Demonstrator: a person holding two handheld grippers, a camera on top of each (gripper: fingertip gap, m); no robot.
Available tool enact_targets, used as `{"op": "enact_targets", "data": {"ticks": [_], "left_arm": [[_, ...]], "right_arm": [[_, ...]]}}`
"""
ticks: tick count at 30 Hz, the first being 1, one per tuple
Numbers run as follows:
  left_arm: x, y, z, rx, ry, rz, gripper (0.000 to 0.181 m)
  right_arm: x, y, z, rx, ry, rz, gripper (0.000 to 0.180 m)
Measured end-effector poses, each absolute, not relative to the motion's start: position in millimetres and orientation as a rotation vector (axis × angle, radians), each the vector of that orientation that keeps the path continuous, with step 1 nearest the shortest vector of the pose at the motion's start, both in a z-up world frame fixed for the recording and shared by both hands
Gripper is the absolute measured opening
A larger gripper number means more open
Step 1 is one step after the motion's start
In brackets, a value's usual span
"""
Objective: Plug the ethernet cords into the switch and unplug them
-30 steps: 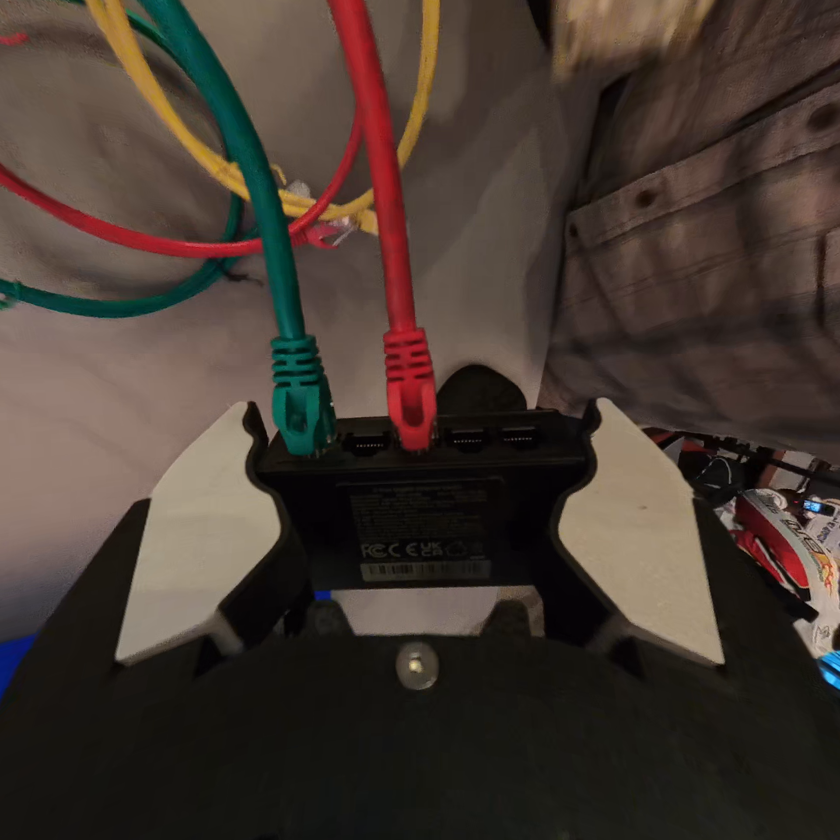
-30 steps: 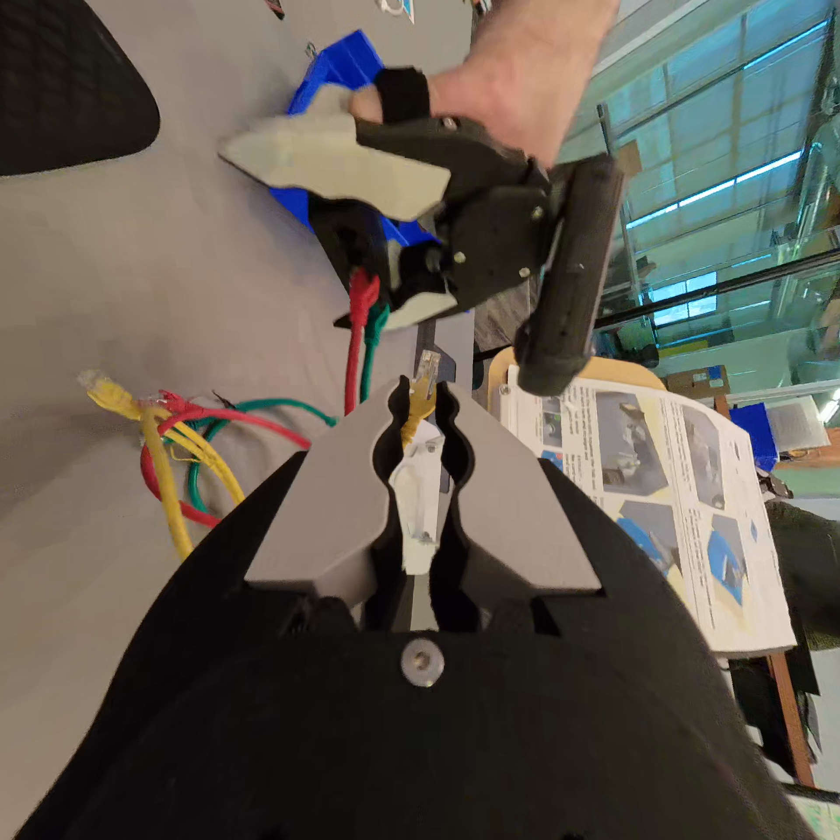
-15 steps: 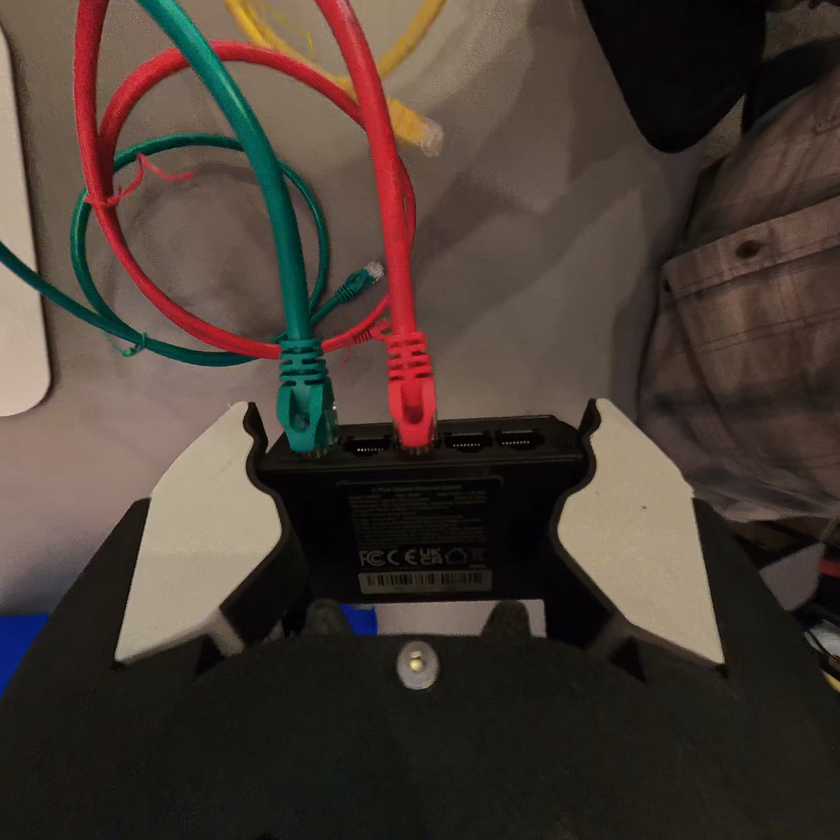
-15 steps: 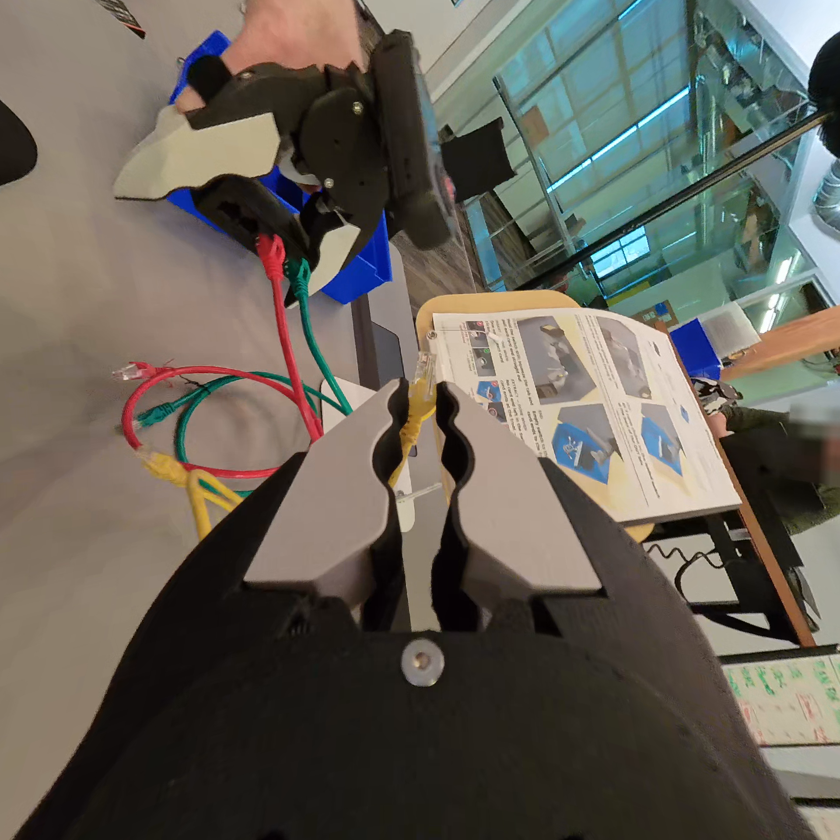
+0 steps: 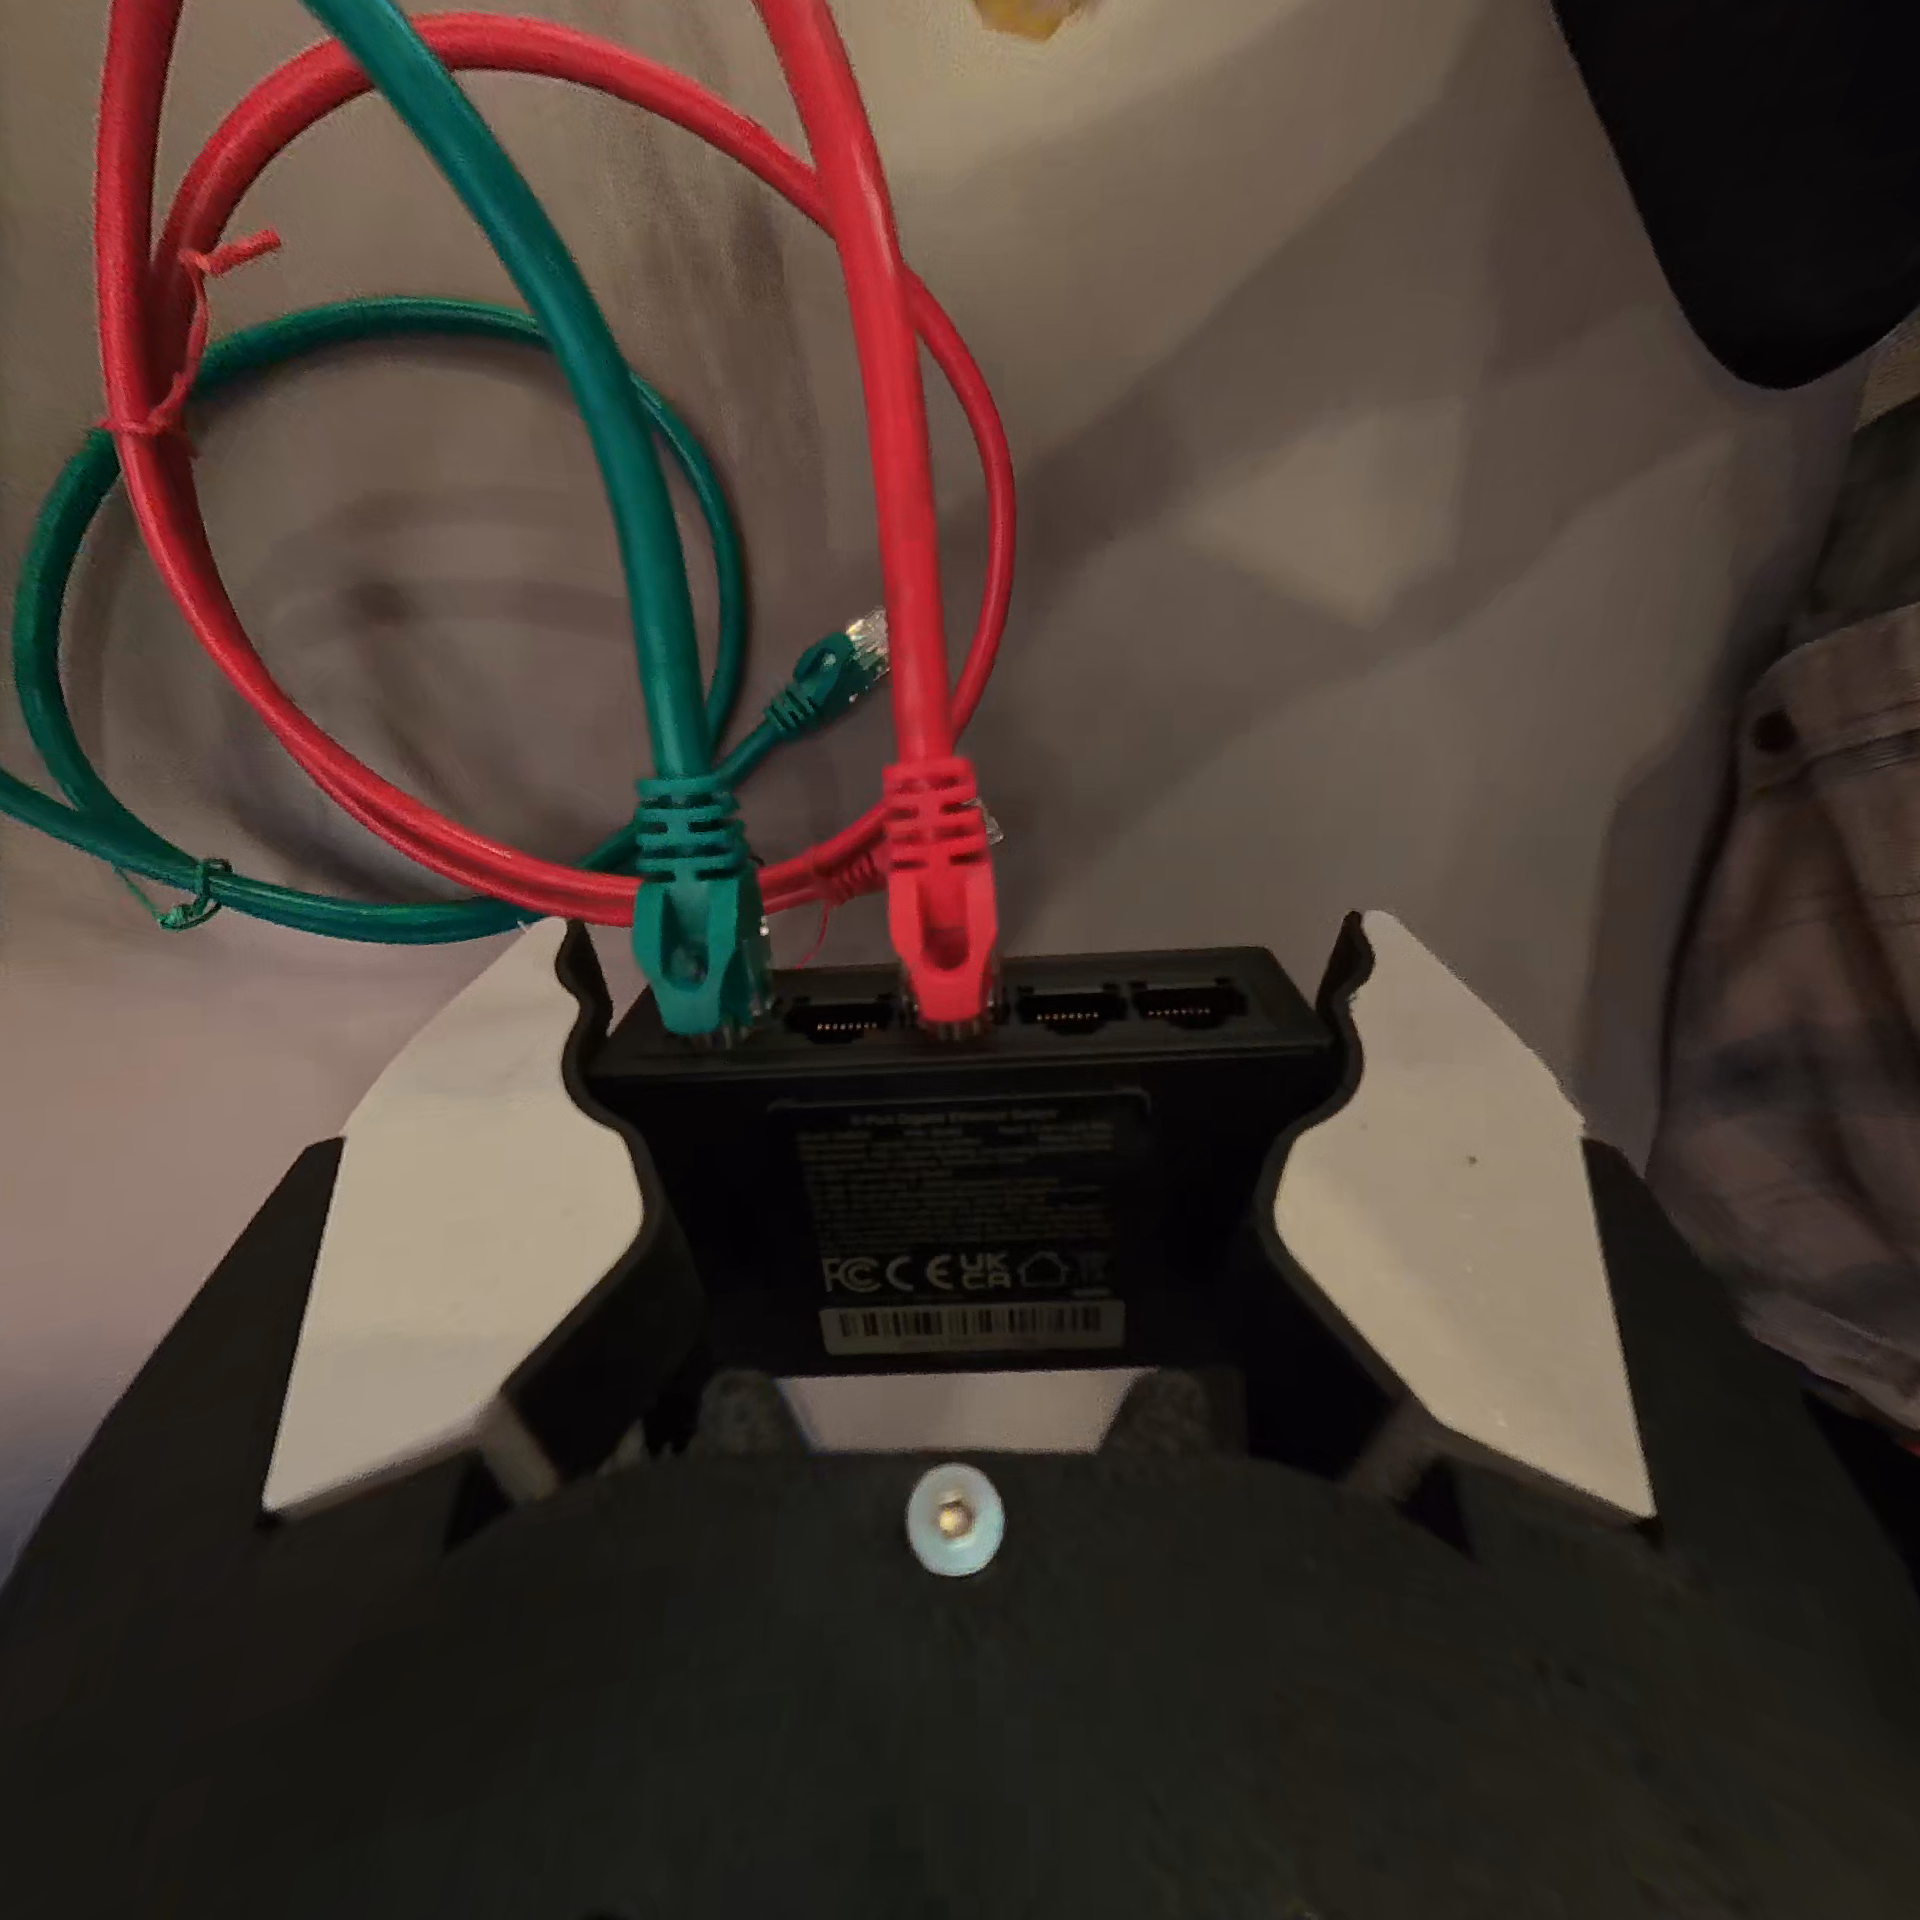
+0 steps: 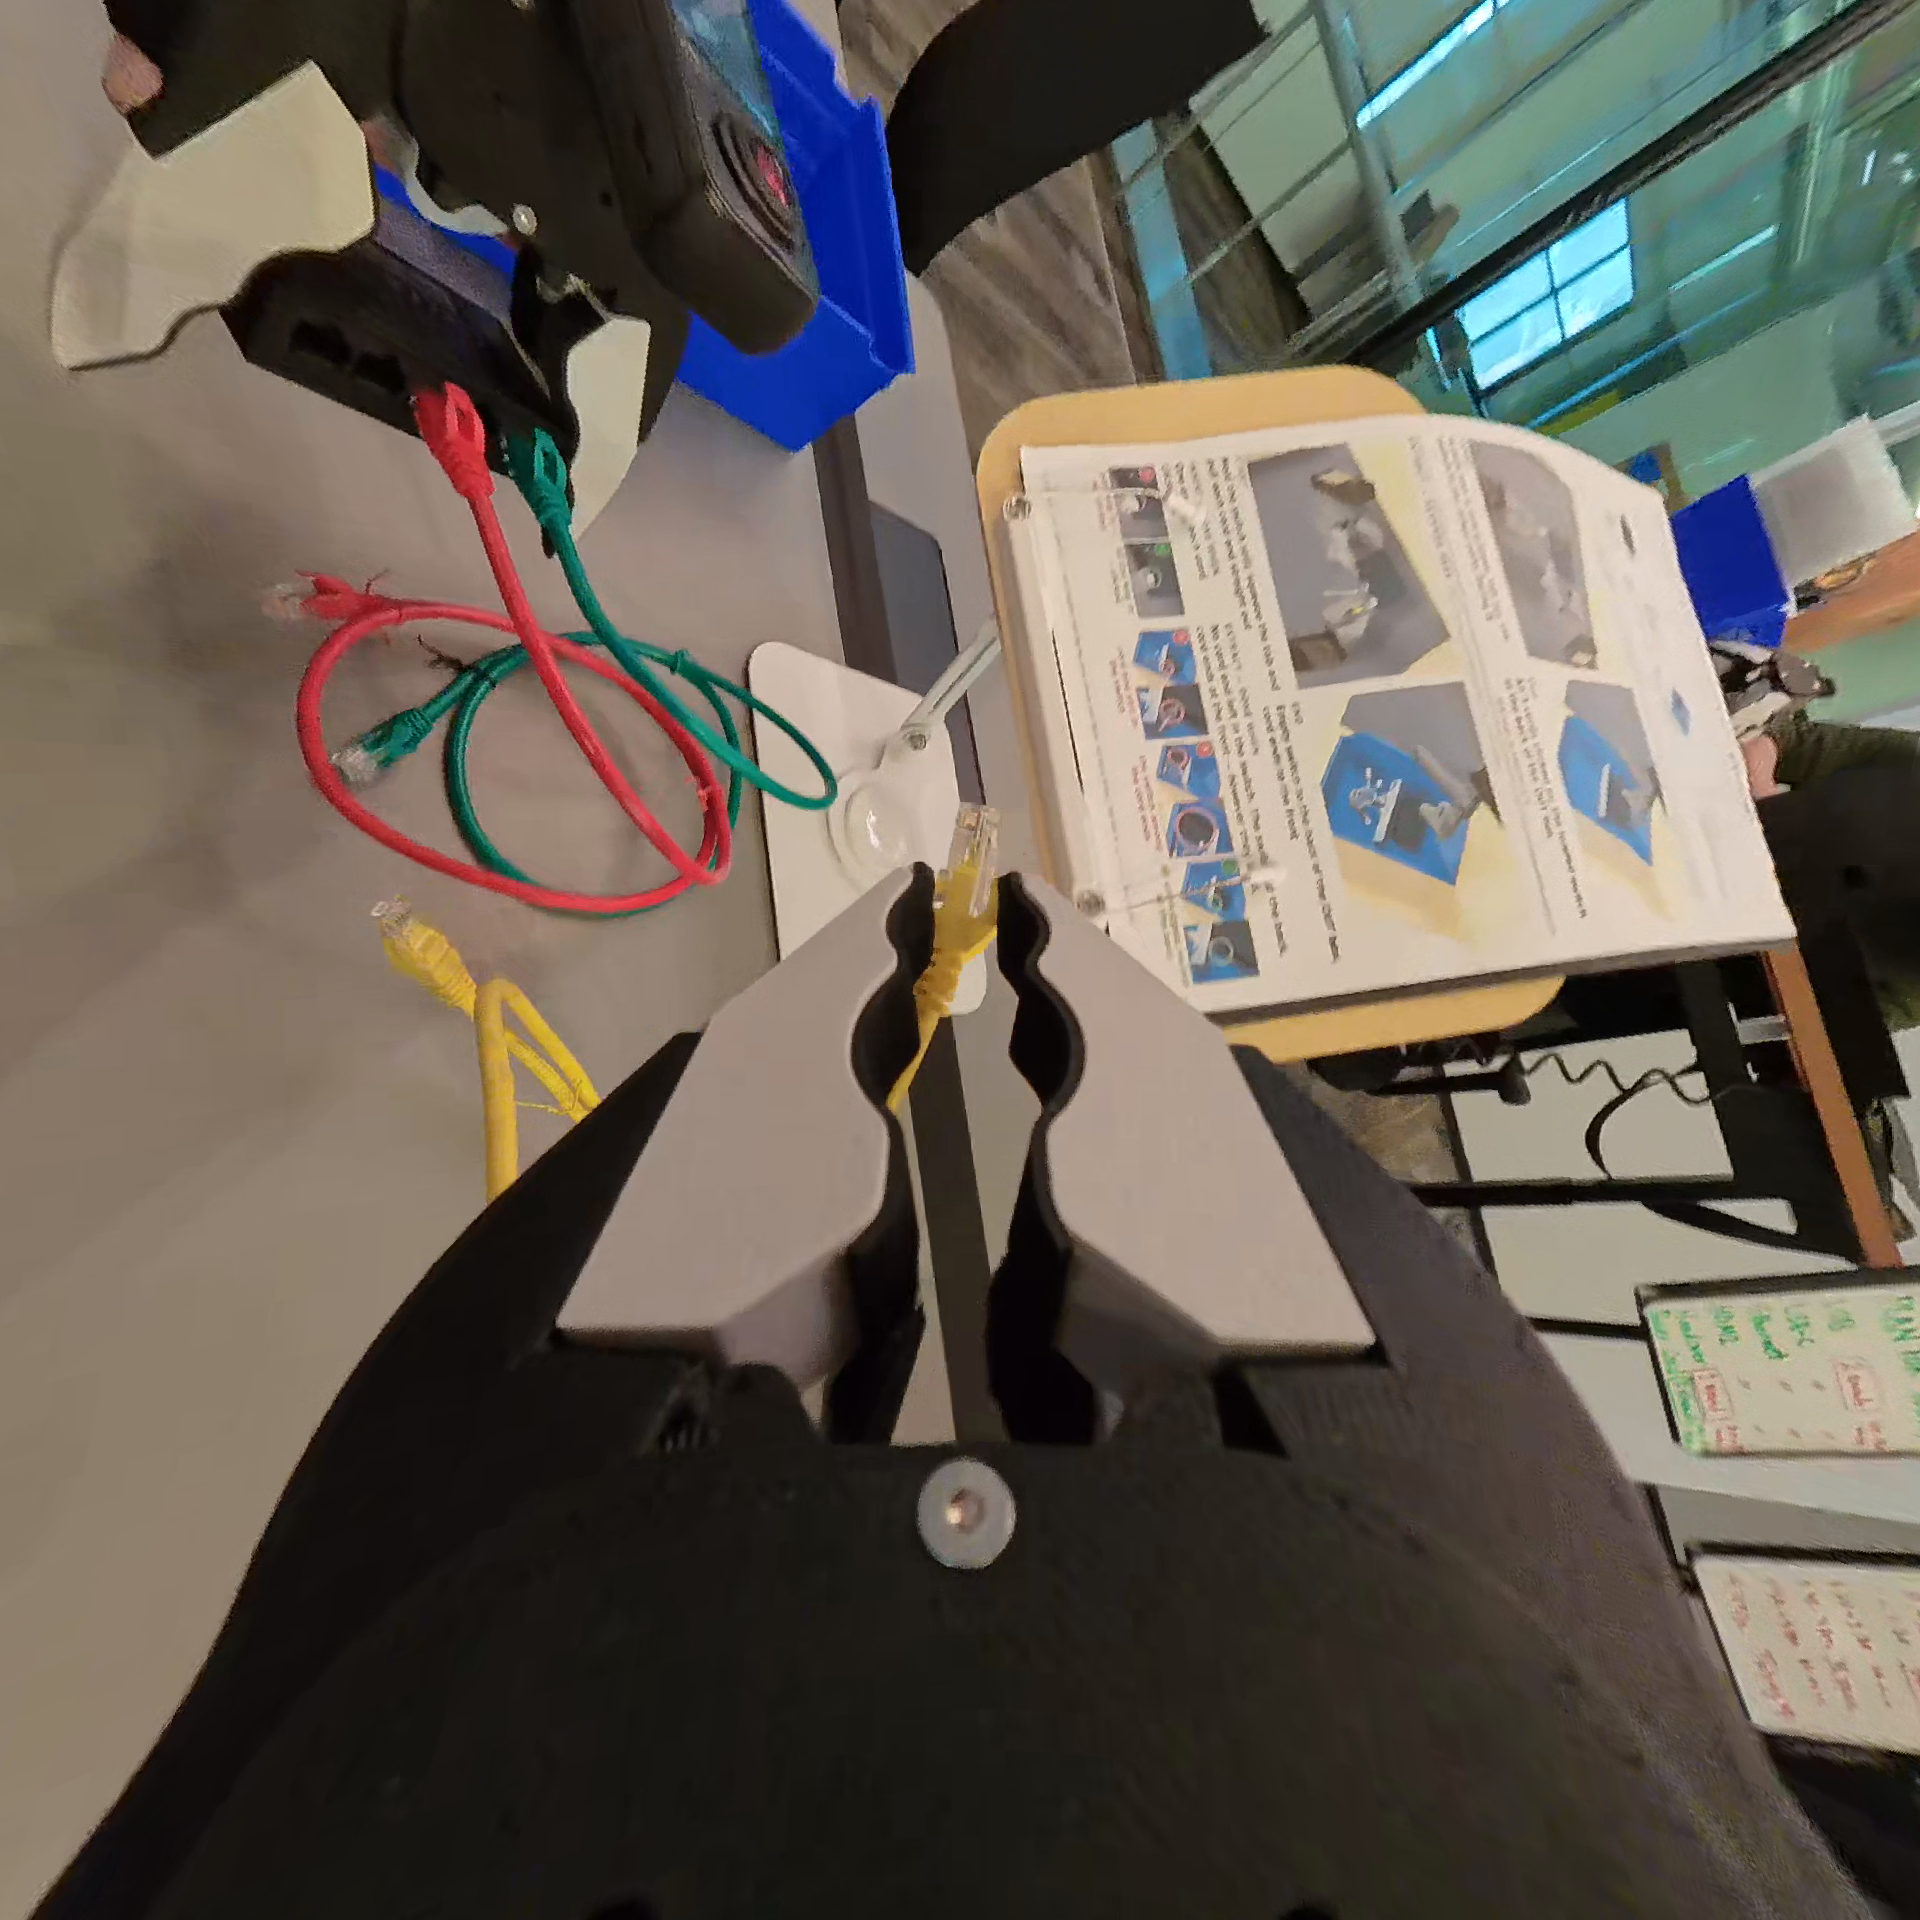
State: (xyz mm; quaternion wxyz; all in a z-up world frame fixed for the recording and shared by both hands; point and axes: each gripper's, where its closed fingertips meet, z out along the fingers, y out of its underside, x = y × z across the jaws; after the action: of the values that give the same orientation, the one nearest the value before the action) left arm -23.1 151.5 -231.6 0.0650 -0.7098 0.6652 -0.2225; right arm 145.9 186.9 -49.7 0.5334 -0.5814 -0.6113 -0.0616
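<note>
My left gripper is clamped on the black switch at frame center, label side toward the camera. The green cord sits in the leftmost port and the red cord in the 3rd; 3 other ports show bare. Both cords loop across the grey table in the upper left of the frame. My right gripper pinches the yellow cord just behind its plug, mid-frame, with the switch at upper left there and a blue bin behind it.
</note>
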Motion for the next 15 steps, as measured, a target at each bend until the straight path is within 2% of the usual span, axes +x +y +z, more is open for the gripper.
{"op": "enact_targets", "data": {"ticks": [8,15], "left_arm": [[-15,146,-243,-2.107,2.014,-0.717,0.127],[-14,142,-248,-2.107,2.008,-0.736,0.127]], "right_arm": [[214,189,1,-1.438,-1.269,-0.263,0.010],[315,205,50,-1.503,-1.022,-0.436,0.010]]}}
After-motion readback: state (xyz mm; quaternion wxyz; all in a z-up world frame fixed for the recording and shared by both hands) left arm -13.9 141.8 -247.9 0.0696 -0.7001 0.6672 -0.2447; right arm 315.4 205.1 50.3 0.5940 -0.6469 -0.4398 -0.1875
